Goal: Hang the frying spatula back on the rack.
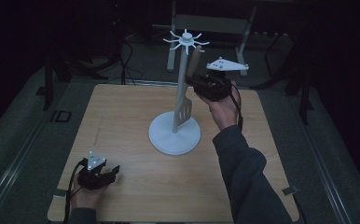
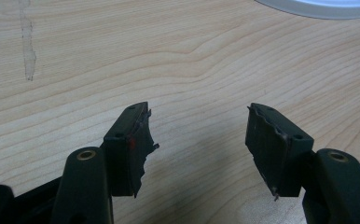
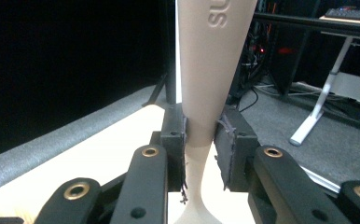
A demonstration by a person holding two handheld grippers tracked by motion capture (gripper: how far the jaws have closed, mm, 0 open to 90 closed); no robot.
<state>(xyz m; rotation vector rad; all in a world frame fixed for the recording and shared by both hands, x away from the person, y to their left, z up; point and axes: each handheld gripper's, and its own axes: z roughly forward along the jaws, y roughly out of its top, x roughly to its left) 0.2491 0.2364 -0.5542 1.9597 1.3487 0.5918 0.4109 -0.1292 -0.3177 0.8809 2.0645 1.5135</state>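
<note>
Your counter point(image 1: 122, 140) is a light wood top w/ dark floor around it. Near its middle stands the white rack point(image 1: 175, 132): round base, upright pole, spoked hooks at the top. A beige spatula point(image 1: 186, 105) sits right beside the pole, handle up, slotted blade down near the base; can't tell if its tip touches the base. Your right hand point(image 1: 222, 109) reaches in from the pole's right side and the right gripper point(image 1: 197, 84) has the spatula handle; in the right gripper view its fingers point(image 3: 231, 140) press on both sides of the narrow neck of the handle point(image 3: 201, 112), which stands upright btwn them. Your left gripper point(image 1: 104, 175) rests low at the counter's near-left corner, well apart from the rack. In the left gripper view its fingers point(image 2: 131, 144) are spread wide w/ just wood grain btwn them, pads ragged at the edges, and the rack base rim point(image 2: 318, 7) is at the top edge.
</note>
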